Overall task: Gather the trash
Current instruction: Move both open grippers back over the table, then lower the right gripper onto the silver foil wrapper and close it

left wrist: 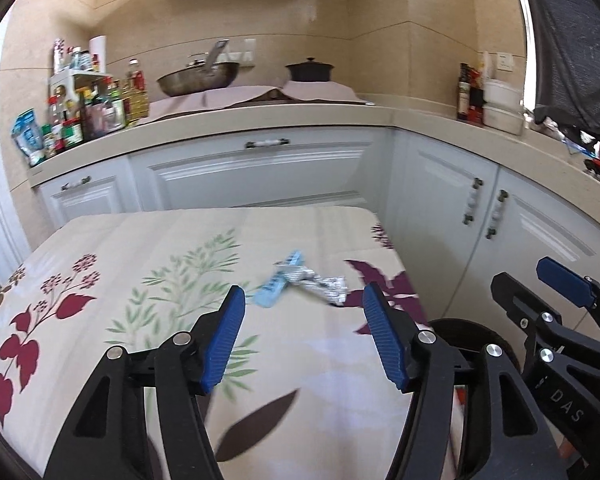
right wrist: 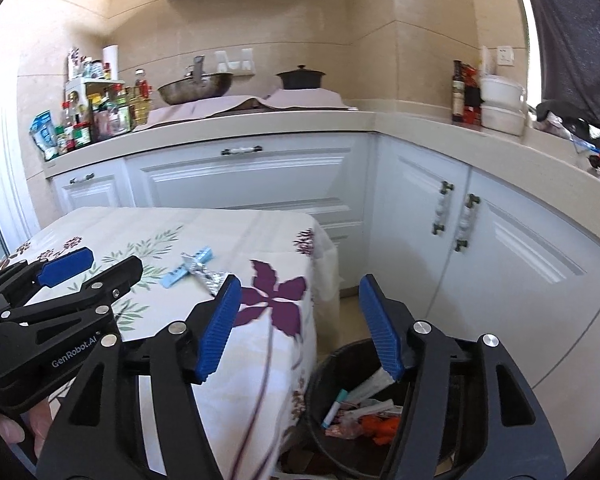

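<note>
although both grippers stood with their jaws parted and nothing between the blue pads, the remaining trash was not yet in reach: a light blue wrapper [left wrist: 278, 285] and a crumpled silver foil wrapper [left wrist: 324, 286] lay touching, crossed over one another, on the floral tablecloth [left wrist: 100, 264] near the table's right edge. the left gripper [left wrist: 304, 340] pointed at them from short of the pile, and the right gripper [right wrist: 300, 328] hung beside the table over the black trash bin [right wrist: 328, 364], which already held wrappers and scraps.

the likeliest slip, as i judged it, was a pinch that caught only one of the two overlapped pieces and dragged the other off the table edge onto the floor. thin foil lying flat could also slide under the pads rather than lift, and a low approach might snag and bunch the cloth. with the two grippers close together, they could knock each other during a reach.

motion blur softened the wrappers, so any print on them could not be read. the bin's near rim was cut off by the right gripper's frame, and its depth could not be judged. the table's legs were hidden under the cloth.
</note>
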